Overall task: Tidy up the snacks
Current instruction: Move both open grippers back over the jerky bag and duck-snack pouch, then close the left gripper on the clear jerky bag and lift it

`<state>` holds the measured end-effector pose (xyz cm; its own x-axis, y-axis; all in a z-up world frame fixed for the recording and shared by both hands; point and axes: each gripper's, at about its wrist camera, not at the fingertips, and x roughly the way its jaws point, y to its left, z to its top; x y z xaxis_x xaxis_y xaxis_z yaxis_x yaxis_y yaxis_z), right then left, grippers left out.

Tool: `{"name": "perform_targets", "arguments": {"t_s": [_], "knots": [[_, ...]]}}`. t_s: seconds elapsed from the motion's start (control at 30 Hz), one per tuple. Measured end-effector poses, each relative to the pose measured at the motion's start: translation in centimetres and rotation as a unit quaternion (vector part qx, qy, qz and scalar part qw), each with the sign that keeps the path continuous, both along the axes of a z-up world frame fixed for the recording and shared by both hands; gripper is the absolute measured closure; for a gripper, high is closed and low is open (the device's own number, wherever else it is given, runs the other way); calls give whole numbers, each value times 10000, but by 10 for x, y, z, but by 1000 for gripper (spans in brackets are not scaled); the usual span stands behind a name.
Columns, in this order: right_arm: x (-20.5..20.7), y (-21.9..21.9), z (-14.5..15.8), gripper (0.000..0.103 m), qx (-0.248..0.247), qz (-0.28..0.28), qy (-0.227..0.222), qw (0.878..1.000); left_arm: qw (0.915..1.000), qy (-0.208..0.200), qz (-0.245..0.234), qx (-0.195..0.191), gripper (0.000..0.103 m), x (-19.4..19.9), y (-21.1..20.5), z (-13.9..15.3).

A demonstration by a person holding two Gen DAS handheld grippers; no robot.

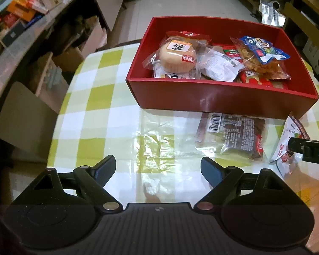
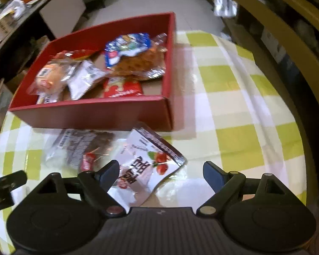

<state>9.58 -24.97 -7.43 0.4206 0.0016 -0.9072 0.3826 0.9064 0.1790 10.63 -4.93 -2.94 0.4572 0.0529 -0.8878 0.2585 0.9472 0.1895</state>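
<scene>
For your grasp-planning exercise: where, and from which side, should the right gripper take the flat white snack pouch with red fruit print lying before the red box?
Likely from above, on the white snack pouch's near edge. It lies flat on the checked tablecloth, partly between the open right gripper's fingers; its dark sealed end points toward the red box.

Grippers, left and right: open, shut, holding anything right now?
Left gripper: open, nothing between its fingers, only bare tablecloth.
Right gripper: open, holding nothing; the white snack packet lies on the table between its fingers.
</scene>
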Motion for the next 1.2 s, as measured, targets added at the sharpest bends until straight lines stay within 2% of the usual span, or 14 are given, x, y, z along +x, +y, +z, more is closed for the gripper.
{"name": "perform_targets", "arguments": {"t_s": [0.07,0.13,0.2,0.33,0.47,0.57,0.63,0.67,0.7,0.77,0.83,0.93,1.07,1.2], "knots": [[3,1,0,12,70,54,-81,9999,10000,56,23,-56,12,1,1,0],[11,7,5,12,-173,407,-167,9989,9999,64,18,-88,12,1,2,1],[19,8,5,11,-386,429,-221,9981,9999,45,32,-99,11,2,4,2],[38,9,-5,11,-137,710,-399,9966,9996,151,73,-224,11,4,6,1],[44,26,-15,3,-333,1030,-255,9938,9997,124,78,-193,11,5,9,1],[34,44,-12,1,171,1820,73,9831,9994,150,158,-252,11,9,15,2],[15,63,-10,3,797,2563,363,9626,9993,170,211,-276,11,11,20,2],[5,69,-8,4,981,2699,337,9573,9991,183,254,-294,10,12,22,2],[0,72,-6,4,909,2680,346,9585,9988,213,287,-332,10,13,24,1],[-10,70,0,4,429,2361,342,9702,9973,352,422,-497,10,19,27,-1],[-15,62,8,4,151,2018,311,9788,9934,525,614,-811,10,25,28,-4],[-26,58,20,3,-16,1854,140,9826,9864,784,926,-1112,9,36,17,-14],[-31,55,28,3,-305,1924,14,9808,9818,925,1113,-1230,9,43,-20,-28],[-36,37,23,3,-340,1859,92,9819,9824,912,1382,-864,7,50,-54,-49]]}}
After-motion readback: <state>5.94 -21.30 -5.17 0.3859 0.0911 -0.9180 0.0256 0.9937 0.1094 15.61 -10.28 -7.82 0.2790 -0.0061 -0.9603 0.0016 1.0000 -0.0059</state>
